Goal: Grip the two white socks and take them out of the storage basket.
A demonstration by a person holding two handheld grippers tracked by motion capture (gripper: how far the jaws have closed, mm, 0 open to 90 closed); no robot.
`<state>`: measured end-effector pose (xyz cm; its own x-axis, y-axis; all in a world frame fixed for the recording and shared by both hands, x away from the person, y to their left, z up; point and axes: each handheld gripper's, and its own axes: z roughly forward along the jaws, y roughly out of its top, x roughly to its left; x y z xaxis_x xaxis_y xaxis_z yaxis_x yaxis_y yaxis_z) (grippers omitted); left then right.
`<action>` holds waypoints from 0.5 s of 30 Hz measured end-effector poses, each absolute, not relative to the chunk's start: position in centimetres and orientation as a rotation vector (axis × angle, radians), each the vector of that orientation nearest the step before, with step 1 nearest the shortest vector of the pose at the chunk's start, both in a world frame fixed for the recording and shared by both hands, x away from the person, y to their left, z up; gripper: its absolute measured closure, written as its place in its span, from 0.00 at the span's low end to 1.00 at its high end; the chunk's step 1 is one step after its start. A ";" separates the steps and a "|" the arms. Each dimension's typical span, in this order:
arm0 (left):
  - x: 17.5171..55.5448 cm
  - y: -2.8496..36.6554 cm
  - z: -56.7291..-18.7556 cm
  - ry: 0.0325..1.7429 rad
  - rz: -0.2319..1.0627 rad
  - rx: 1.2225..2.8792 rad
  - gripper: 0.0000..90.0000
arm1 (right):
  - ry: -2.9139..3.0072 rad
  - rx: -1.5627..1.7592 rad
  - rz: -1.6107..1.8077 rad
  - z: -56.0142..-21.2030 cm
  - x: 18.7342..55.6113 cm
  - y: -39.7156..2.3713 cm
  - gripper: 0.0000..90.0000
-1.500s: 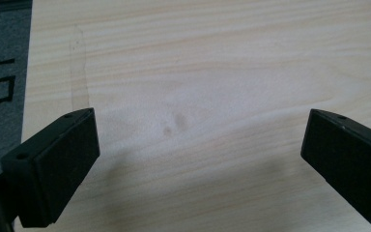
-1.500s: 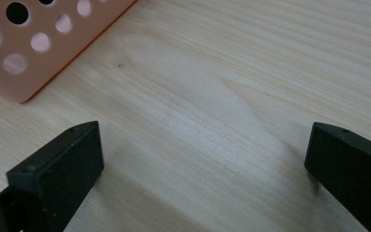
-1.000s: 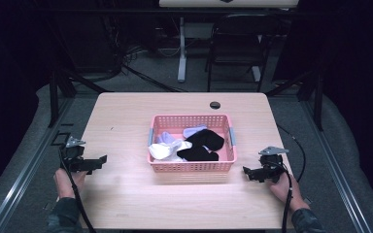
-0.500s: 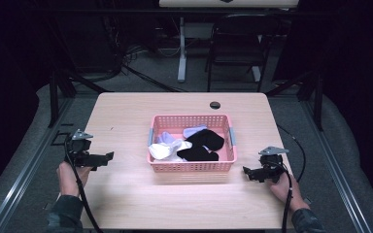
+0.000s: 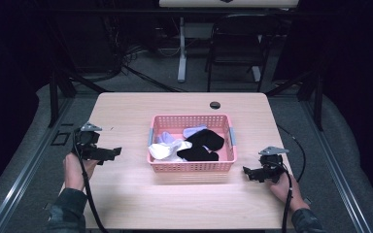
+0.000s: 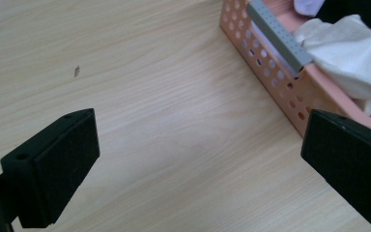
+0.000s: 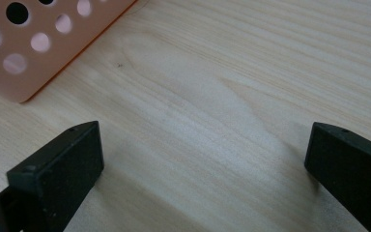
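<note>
while the pink perforated plastic basket (image 5: 191, 145) sits mid-tabletop (image 5: 126, 111) holding black and white socks (image 5: 200, 144), the left gripper (image 5: 115, 153) hovers to the basket's left, jaws wide, empty. right gripper (image 5: 247, 171) near the basket's right front corner, jaws wide, empty.

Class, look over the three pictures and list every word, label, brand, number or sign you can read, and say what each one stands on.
None can be read.
Pink basket: no lettering on its perforated walls or grey handle.
White cloth: a faint grey mark at its edge, too blurred to read.
Table, left gripper and right gripper: no print on the wood or the black fingers.
</note>
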<state>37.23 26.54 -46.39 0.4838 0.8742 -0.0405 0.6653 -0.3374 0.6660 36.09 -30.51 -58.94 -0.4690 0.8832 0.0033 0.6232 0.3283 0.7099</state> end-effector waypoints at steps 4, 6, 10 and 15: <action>37.7 25.7 -45.8 1.240 0.427 2.120 0.00 | 2.215 1.334 0.925 -58.9 36.1 -30.5 0.00; 38.1 24.6 -45.3 1.212 0.423 2.140 0.00 | 2.214 1.333 0.925 -58.9 36.1 -30.5 0.00; 38.6 23.4 -44.7 1.178 0.421 2.164 0.00 | 2.215 1.334 0.925 -58.9 36.1 -30.5 0.00; 39.6 21.0 -43.8 1.123 0.400 2.214 0.00 | 2.215 1.333 0.925 -58.9 36.1 -30.5 0.00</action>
<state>39.55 20.98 -43.80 0.5931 0.8051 -0.0085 0.6182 -0.4487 0.6454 36.09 -30.51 -58.93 -0.4692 0.8831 0.0035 0.6234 0.3284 0.7096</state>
